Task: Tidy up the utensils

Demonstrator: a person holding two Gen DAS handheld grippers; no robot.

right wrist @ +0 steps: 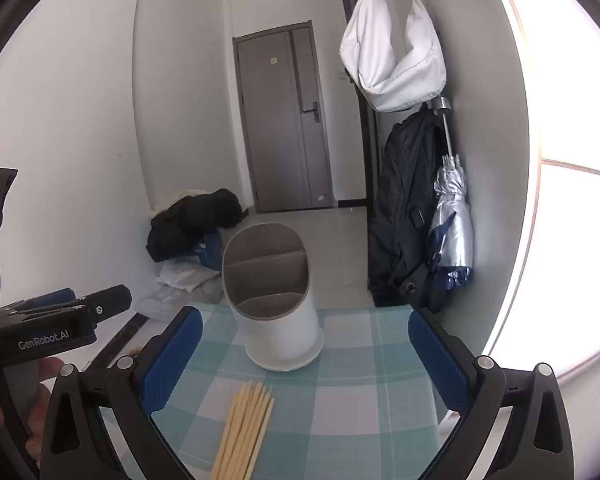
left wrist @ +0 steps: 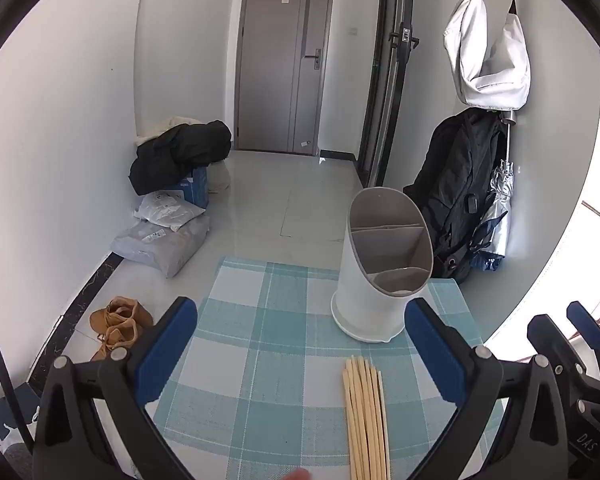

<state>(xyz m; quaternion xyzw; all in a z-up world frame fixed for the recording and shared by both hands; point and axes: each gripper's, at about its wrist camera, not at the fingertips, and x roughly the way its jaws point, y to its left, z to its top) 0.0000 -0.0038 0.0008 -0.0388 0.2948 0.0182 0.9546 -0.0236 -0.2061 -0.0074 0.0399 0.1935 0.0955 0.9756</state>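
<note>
A white utensil holder (left wrist: 376,276) (right wrist: 274,300) with grey divided compartments stands upright at the far side of a small table covered by a blue checked cloth (left wrist: 260,340) (right wrist: 352,380). Its compartments look empty. A bundle of several pale wooden chopsticks (left wrist: 366,420) (right wrist: 242,432) lies flat on the cloth in front of it. My left gripper (left wrist: 300,328) hovers open over the cloth, the chopsticks lying toward its right finger. My right gripper (right wrist: 304,340) is open too, facing the holder, the chopsticks near its left finger. Neither touches anything.
The table's far edge drops to a tiled floor. On the floor to the left lie grey parcels (left wrist: 164,240), a black coat (left wrist: 180,152) and tan boots (left wrist: 118,324). A black backpack (left wrist: 460,192), an umbrella (right wrist: 452,232) and a white bag (right wrist: 392,64) hang at right.
</note>
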